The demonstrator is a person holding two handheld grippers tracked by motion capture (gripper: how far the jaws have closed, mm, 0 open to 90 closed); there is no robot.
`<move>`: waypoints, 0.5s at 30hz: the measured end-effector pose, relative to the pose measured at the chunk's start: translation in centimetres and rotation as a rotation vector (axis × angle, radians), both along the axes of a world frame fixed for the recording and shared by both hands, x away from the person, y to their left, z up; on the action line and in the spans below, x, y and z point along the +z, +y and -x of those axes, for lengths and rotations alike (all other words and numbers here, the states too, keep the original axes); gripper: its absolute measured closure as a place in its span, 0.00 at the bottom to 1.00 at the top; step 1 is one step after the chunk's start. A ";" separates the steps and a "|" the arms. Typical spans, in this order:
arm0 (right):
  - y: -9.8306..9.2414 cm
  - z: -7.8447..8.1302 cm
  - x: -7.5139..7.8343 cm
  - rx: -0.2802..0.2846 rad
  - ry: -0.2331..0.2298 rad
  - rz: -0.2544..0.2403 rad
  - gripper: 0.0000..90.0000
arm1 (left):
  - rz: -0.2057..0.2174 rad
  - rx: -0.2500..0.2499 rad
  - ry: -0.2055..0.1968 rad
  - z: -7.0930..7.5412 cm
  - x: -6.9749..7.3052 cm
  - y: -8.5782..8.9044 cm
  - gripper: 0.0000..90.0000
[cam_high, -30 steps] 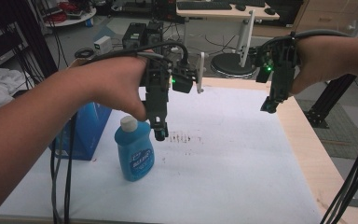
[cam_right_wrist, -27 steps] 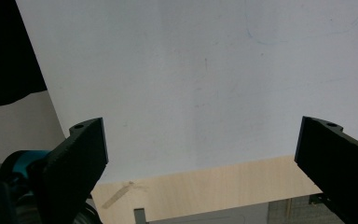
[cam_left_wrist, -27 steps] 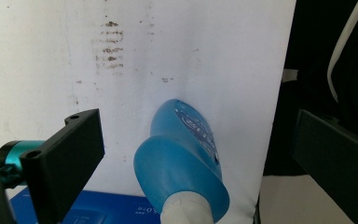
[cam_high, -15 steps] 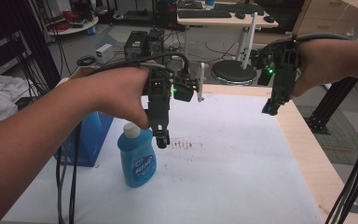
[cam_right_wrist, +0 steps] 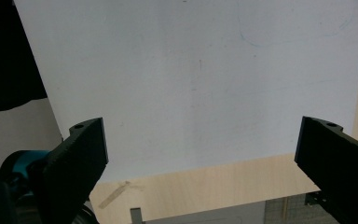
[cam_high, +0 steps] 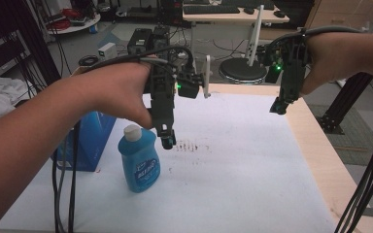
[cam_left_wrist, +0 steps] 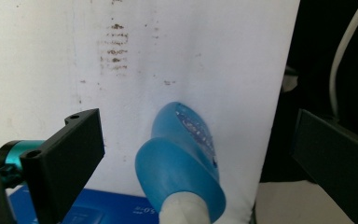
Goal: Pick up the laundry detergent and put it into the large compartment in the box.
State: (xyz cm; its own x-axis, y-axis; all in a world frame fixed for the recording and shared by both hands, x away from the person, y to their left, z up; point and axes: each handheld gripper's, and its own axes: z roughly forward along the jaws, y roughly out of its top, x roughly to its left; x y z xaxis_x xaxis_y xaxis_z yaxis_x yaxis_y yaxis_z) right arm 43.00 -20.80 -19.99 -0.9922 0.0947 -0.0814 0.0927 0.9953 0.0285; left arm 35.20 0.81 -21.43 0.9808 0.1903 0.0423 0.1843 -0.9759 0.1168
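Left gripper, jaws spread, hangs just right of upright blue bottle; right gripper, also spread, well apart.

I see a glossy blue plastic bottle on matt white paper, perhaps cloth; the table edge is smooth light wood.

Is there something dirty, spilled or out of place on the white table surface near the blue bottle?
Yes. Brownish stains mark the white table cover in short rows beside the upright blue bottle, just under the left gripper. They look like dried smears. The bottle's cap is on.
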 end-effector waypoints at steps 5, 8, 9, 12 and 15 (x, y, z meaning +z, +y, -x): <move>0.1 -0.1 0.0 0.002 -0.003 0.003 0.02 | 0.017 0.085 -0.024 0.2 1.0 0.6 0.03; 0.2 -0.2 -0.1 0.004 -0.005 0.001 0.02 | 0.025 0.142 -0.008 0.4 1.3 1.2 0.03; 0.3 -0.2 -0.1 0.002 -0.005 0.002 0.02 | 0.021 0.164 -0.007 0.4 1.4 1.5 0.03; 0.5 -0.4 -0.3 0.002 -0.003 0.010 0.02 | 0.031 0.242 -0.009 0.5 1.8 2.4 0.03; 0.8 -0.4 -0.3 0.003 -0.003 0.011 0.02 | 0.049 0.312 -0.010 0.6 2.2 3.6 0.03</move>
State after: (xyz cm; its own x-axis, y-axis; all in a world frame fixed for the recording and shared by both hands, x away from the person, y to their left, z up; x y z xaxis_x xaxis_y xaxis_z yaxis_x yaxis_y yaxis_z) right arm 43.40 -20.04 -20.30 -0.9921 0.0911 -0.0857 0.0899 0.9958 0.0176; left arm 34.59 4.40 -19.27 0.8745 0.4838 0.0350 0.4723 -0.8656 0.1661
